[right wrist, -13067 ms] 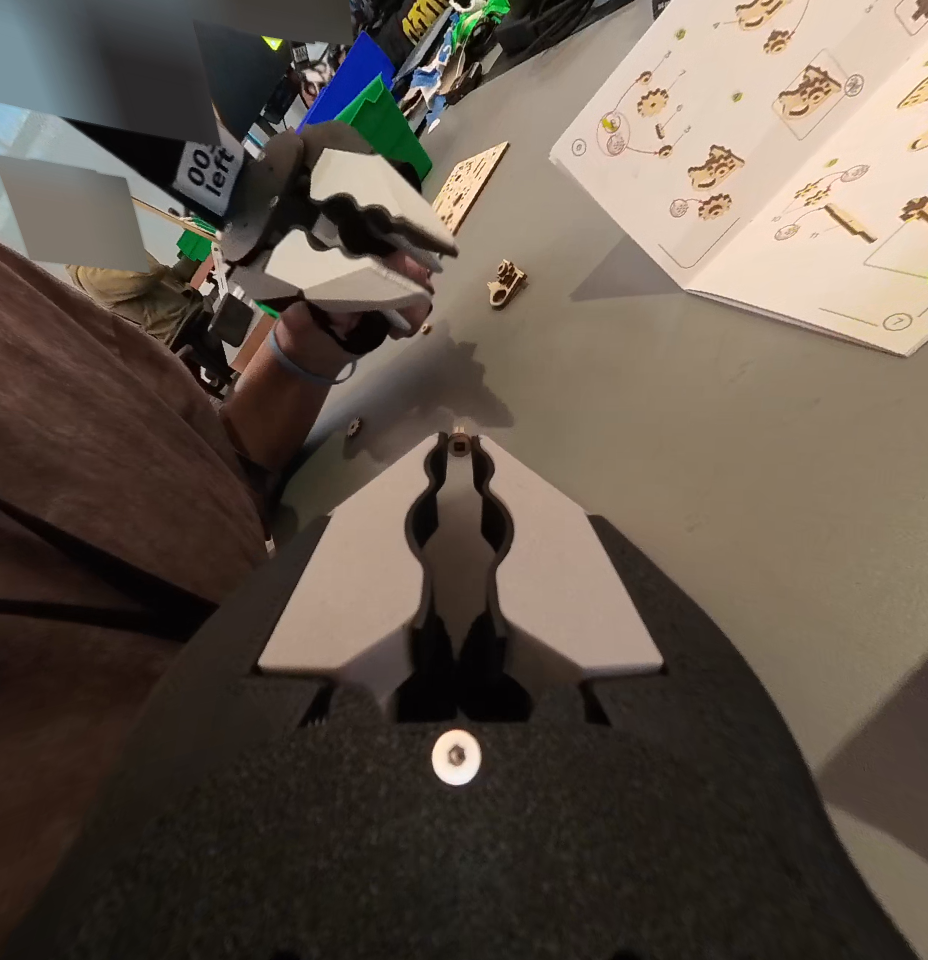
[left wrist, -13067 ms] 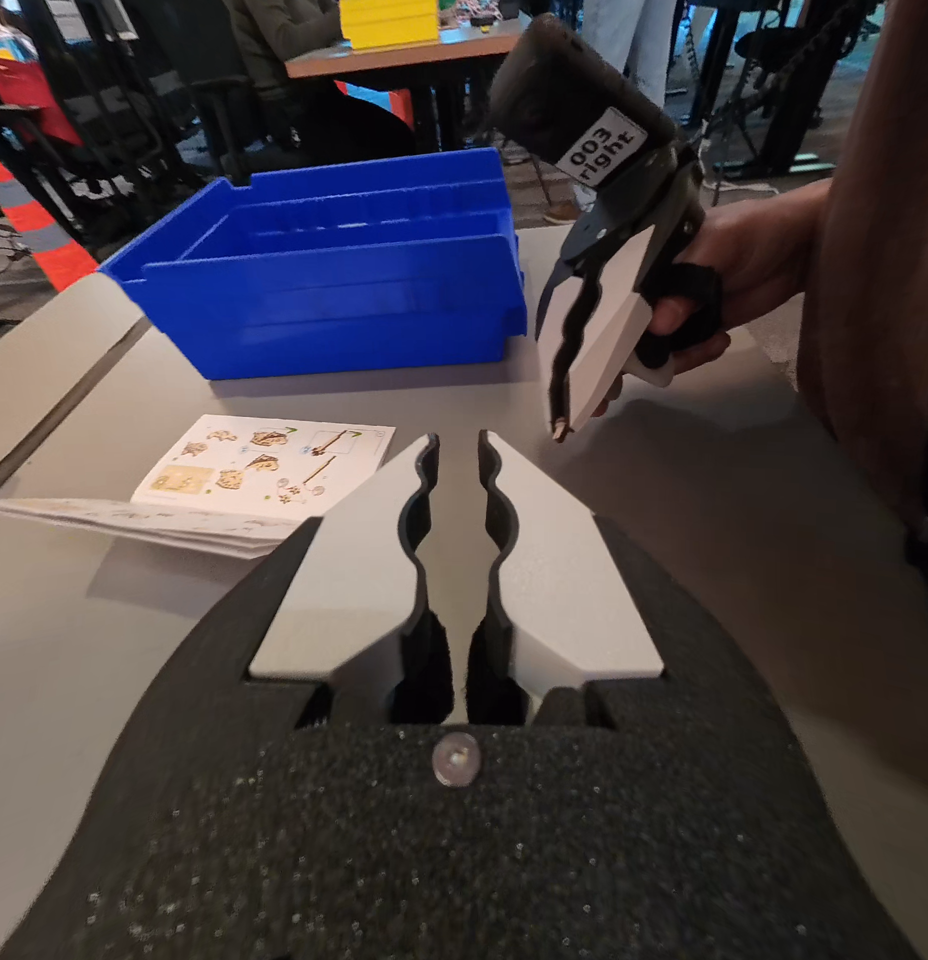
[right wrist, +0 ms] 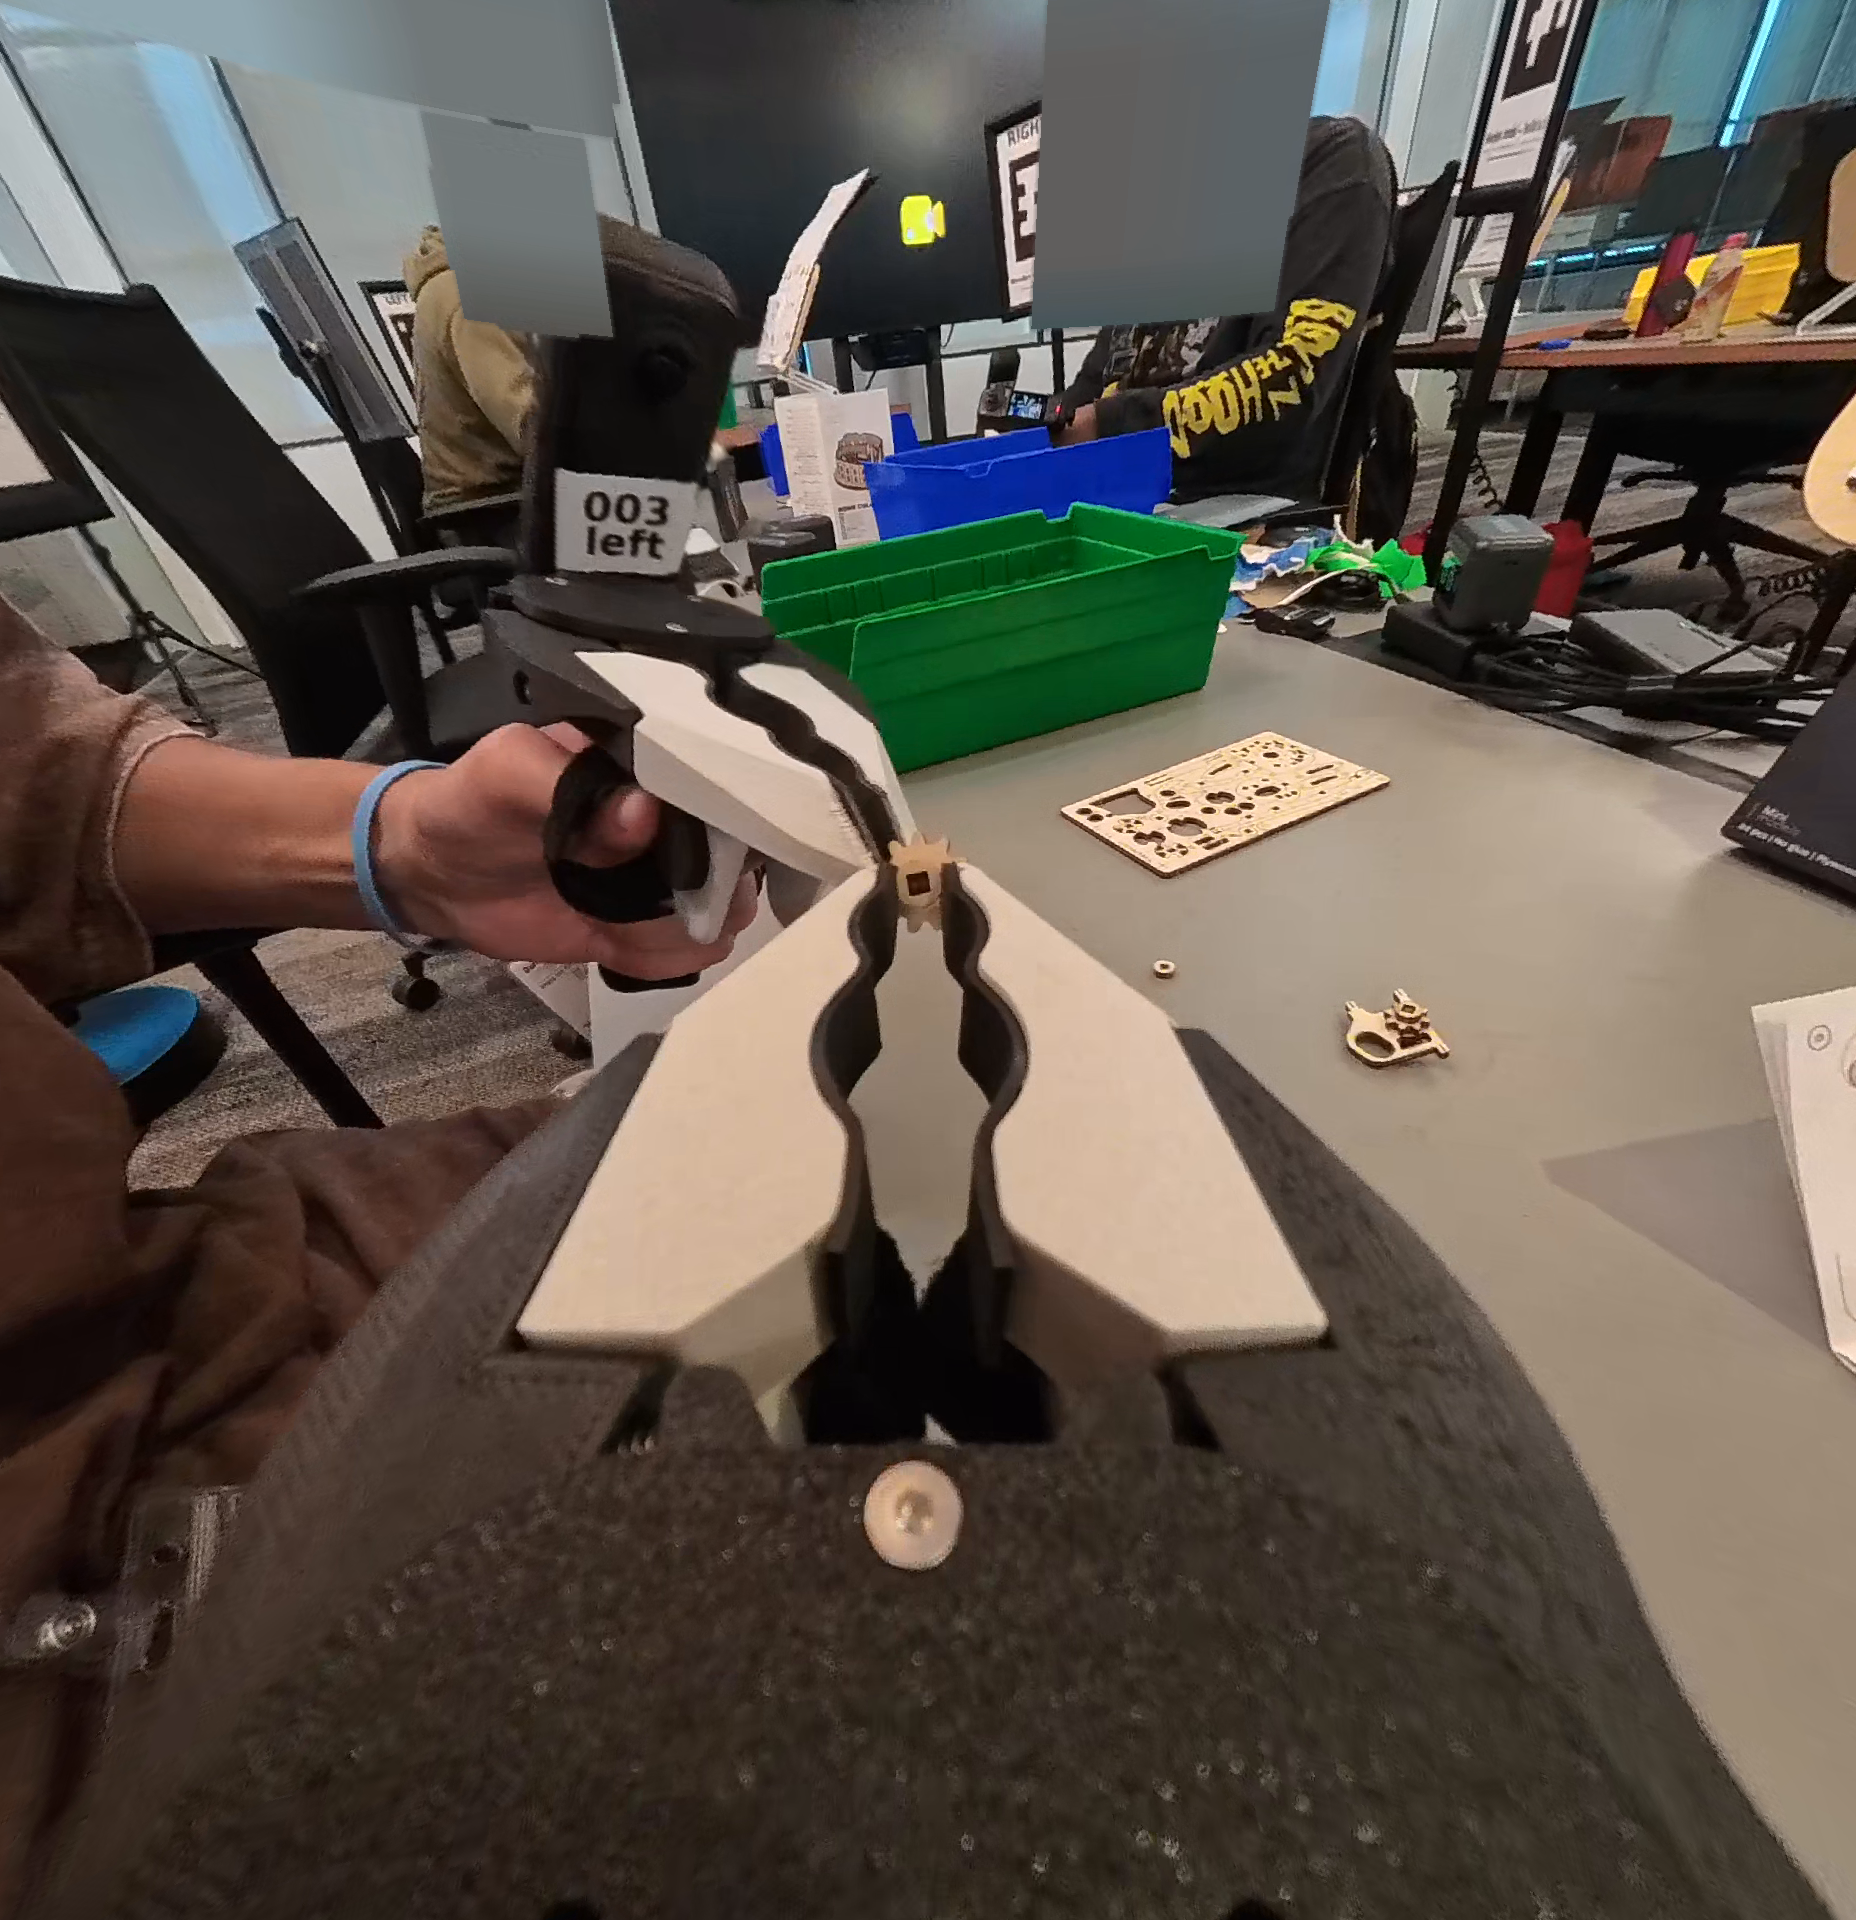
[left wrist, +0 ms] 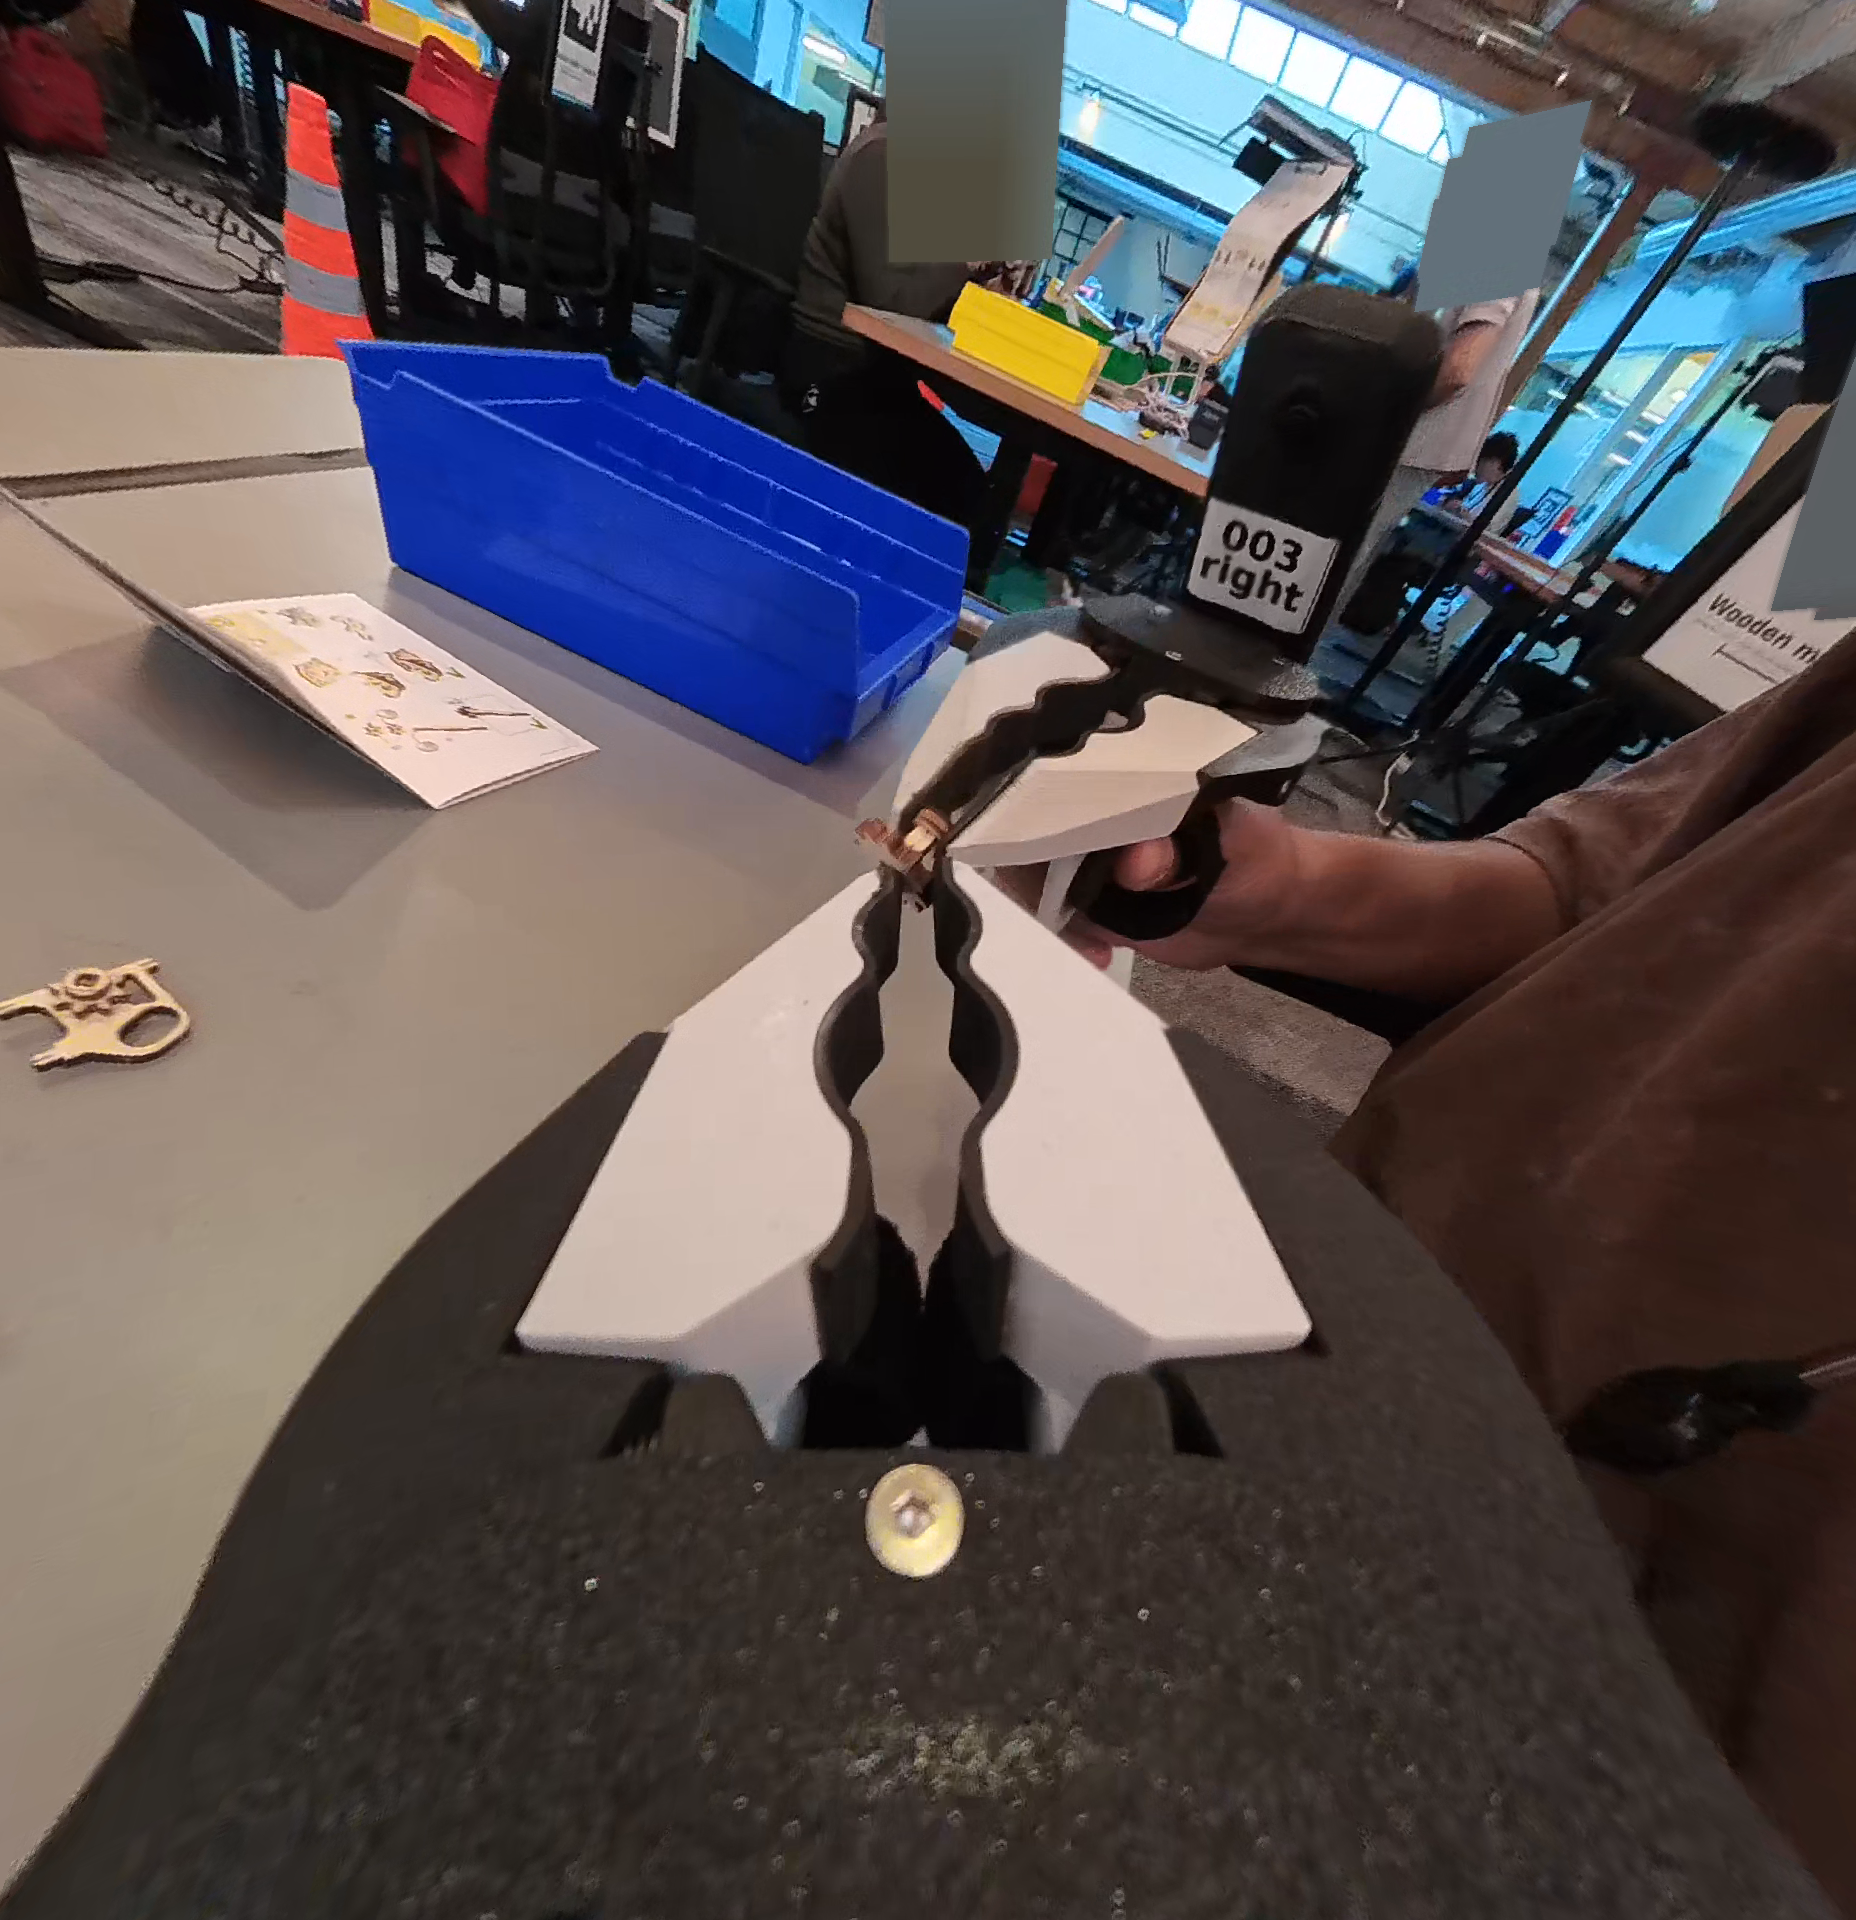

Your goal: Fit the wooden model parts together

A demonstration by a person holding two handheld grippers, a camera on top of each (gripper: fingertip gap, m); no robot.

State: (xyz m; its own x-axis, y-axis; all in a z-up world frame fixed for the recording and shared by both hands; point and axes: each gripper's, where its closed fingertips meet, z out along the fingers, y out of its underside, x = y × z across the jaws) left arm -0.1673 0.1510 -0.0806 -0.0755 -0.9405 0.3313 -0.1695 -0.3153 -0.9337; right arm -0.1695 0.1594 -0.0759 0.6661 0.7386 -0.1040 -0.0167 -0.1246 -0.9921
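Grey table (right wrist: 1526,1039), right tongs (right wrist: 916,891) pinching wooden gear (right wrist: 918,883), left tongs (left wrist: 908,896) touching it

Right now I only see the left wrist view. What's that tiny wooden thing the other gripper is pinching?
Observer: The right wrist view shows a small gear with a square hole, pinched by the fingers of the right gripper.
Operator: Are there more pieces I can't see?
Observer: Yes, a wooden sheet with punched-out holes lies flat on the table beyond the gear.
Operator: Is there another box too?
Observer: A green bin stands farther back than that sheet.
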